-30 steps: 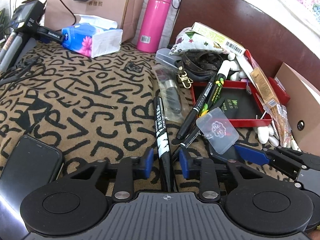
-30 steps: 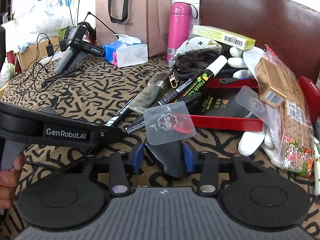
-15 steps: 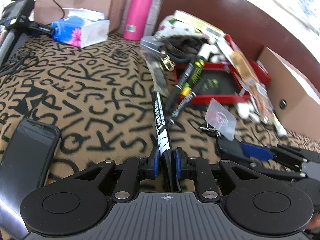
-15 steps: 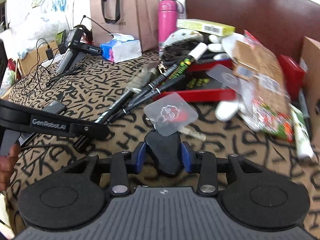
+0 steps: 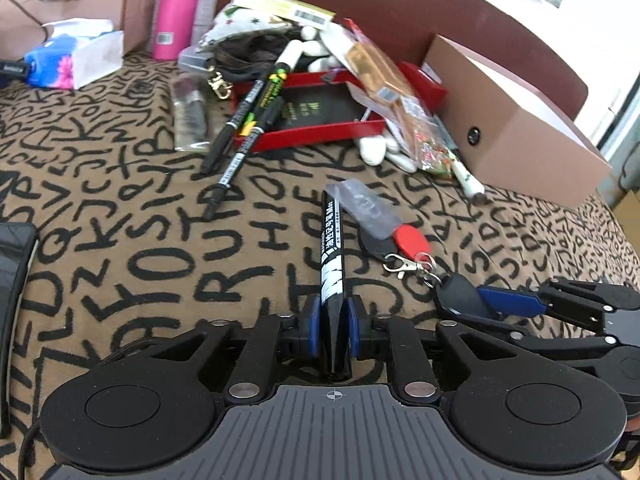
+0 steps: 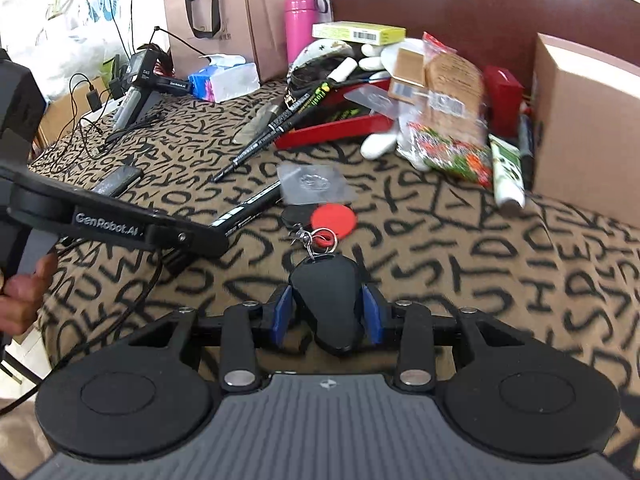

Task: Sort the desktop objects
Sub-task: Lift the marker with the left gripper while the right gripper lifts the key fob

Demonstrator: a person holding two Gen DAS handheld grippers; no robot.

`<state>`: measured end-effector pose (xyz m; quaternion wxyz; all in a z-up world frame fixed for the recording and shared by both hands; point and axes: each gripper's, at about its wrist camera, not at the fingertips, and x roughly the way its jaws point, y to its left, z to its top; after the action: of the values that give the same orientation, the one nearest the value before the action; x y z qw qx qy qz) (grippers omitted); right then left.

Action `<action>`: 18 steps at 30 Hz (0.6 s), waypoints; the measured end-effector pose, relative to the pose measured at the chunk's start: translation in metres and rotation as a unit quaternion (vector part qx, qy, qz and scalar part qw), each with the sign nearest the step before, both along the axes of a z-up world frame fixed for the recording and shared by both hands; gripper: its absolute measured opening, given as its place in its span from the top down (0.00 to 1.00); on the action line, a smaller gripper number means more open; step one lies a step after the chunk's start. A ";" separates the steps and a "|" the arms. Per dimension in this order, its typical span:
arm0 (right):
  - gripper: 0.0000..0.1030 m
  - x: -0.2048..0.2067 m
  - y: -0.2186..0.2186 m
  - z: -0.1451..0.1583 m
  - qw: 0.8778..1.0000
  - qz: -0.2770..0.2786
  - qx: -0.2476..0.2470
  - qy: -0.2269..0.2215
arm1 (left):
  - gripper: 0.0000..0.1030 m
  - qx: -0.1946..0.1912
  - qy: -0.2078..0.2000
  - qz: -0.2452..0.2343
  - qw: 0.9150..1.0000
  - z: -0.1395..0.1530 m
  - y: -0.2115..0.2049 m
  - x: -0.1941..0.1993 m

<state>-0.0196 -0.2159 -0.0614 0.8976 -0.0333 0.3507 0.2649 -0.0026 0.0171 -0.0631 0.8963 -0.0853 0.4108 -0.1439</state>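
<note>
1. Two hand-held grippers work over a brown cloth (image 5: pixel 140 216) printed with black letters.
2. Left gripper (image 5: pixel 333 326): its blue pads are pressed against a black marker (image 5: pixel 333 256) with white lettering. The marker points forward, away from the camera, over the cloth.
3. Right gripper (image 6: pixel 326 314): its blue pads pinch a black key fob (image 6: pixel 325 300) by its two sides.
4. A key ring with a metal clasp (image 6: pixel 308 236) hangs off the front of the fob. It carries a red round tag (image 6: pixel 334 218), a black round tag (image 6: pixel 298 214) and a clear plastic square (image 6: pixel 314 184) with an embossed flower. These pieces lie on the cloth just ahead of the fob.
5. In the left wrist view the marker tip lies just beside the clear square (image 5: pixel 366 204), to its left. The fob (image 5: pixel 460 300) sits at the right, between the right gripper's blue pads (image 5: pixel 508 304).
6. A red tray (image 5: pixel 312 136) stands farther back. Two black pens (image 5: pixel 240 120) lean over its front edge onto the cloth.
7. A snack bag (image 6: pixel 448 120) and white oblong items (image 6: pixel 378 144) lie beside the tray's right end.
8. A brown cardboard box (image 5: pixel 512 128) stands to the right of the tray.
9. A pink bottle (image 5: pixel 180 8), a paper bag (image 6: pixel 232 20) and a tissue pack (image 5: pixel 76 56) stand at the far edge.
</note>
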 end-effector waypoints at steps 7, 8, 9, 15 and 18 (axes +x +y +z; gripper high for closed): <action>0.47 0.007 0.009 -0.003 1.000 -0.008 0.002 -0.016 | 0.56 -0.002 -0.006 0.003 1.000 0.000 -0.006 0.016; 0.47 0.009 0.011 -0.004 1.000 -0.004 0.001 -0.018 | 0.55 -0.002 -0.007 0.002 1.000 0.000 -0.007 0.018; 0.46 0.010 0.013 -0.004 1.000 -0.001 -0.001 -0.020 | 0.52 -0.001 -0.009 0.001 1.000 0.000 -0.009 0.019; 0.43 0.021 0.026 -0.009 0.999 0.007 -0.010 -0.033 | 0.56 0.031 -0.023 -0.014 0.999 -0.001 -0.020 0.023; 0.55 0.025 0.031 -0.009 0.999 0.008 -0.017 -0.037 | 0.71 0.040 -0.021 -0.013 0.999 0.000 -0.018 0.023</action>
<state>0.0053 -0.1846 -0.0706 0.9069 -0.0614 0.3220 0.2647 0.0204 -0.0013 -0.0636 0.9054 -0.0412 0.3982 -0.1413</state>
